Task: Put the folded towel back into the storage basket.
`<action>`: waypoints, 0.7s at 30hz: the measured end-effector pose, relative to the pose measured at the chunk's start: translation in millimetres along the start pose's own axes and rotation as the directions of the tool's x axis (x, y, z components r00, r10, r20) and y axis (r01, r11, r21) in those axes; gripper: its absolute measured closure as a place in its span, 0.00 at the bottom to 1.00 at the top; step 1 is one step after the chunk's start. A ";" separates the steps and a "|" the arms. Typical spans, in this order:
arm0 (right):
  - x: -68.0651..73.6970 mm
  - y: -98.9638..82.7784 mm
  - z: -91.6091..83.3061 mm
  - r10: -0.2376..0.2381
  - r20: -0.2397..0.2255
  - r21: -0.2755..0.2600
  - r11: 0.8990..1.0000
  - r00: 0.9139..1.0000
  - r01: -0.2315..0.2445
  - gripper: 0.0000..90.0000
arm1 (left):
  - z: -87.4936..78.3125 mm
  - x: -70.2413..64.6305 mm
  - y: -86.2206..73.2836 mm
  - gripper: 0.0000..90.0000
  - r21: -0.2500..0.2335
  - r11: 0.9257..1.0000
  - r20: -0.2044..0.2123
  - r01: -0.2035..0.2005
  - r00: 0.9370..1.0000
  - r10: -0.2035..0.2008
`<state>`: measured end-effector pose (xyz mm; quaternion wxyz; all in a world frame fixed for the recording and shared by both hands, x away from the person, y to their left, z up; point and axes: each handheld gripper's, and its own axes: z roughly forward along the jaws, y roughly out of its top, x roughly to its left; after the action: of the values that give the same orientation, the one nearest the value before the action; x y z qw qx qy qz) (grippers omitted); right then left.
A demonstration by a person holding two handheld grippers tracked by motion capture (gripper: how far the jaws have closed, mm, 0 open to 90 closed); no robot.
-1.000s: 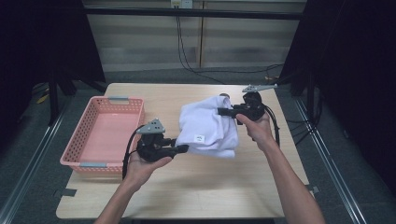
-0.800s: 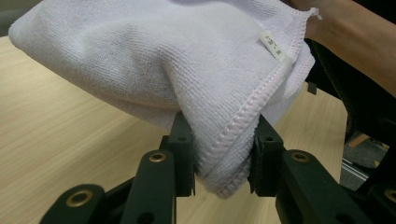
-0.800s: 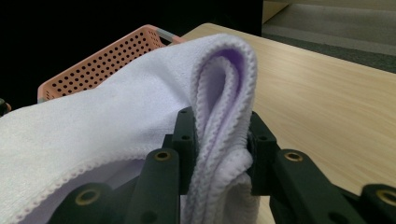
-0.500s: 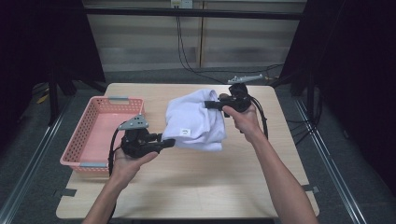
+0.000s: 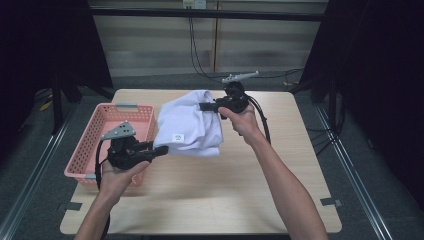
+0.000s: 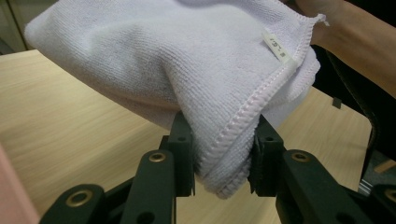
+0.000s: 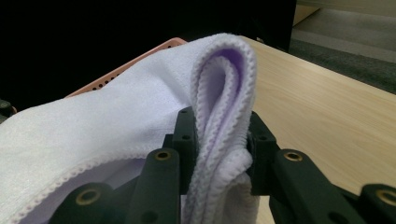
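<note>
We note two black claws, the left claw (image 5: 161,149) and right claw (image 5: 204,106), each topped by a grey three-cornered plate and trailing a black cable. Brass-ringed pivot screws mark the jaw links. Forearms are bare, unsleeved.

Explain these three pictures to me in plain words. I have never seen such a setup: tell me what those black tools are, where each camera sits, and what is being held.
A person stands at a wooden table and holds a hand tool in each hand, each with two black jaws that pinch. The wide picture comes from a camera above, looking down. The other two come from small cameras riding on the tools, looking along their jaws. The left gripper and the right gripper each pinch an edge of a folded white towel, lifted between them. A pink basket sits at the table's left side. The close views show the towel's hem clamped in the left and right jaws.
</note>
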<state>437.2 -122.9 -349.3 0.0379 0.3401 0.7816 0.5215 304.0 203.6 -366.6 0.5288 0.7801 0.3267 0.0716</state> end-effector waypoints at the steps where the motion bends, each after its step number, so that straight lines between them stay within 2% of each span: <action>1: 0.0 0.0 0.0 0.000 0.000 0.000 1.000 1.000 0.000 0.79 | 0.0 0.0 0.0 0.75 0.000 1.000 0.000 0.000 1.000 0.000; 5: 9.1 9.1 11.0 -0.009 -0.009 -0.005 1.000 1.000 0.009 0.79 | -10.5 5.5 -3.0 0.75 -0.020 1.000 -0.009 0.015 1.000 -0.015; 10: 13.7 16.1 20.1 -0.006 -0.018 -0.011 1.000 1.000 0.006 0.79 | -23.0 13.0 -1.4 0.75 -0.035 0.999 -0.037 0.018 0.999 -0.019; 14: 16.6 21.9 32.3 -0.015 -0.025 0.000 1.000 1.000 0.015 0.79 | -30.2 19.5 -1.1 0.75 -0.021 1.000 -0.066 0.011 0.998 -0.012; 21: 22.5 28.2 54.8 -0.007 -0.038 0.013 1.000 0.999 0.008 0.79 | -44.6 31.3 -3.7 0.75 -0.038 0.999 -0.093 0.034 0.995 -0.037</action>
<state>456.6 -60.5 -343.8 0.0227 0.3274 0.7870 0.5225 306.3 257.5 -357.9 0.5281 0.7602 0.3636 0.1049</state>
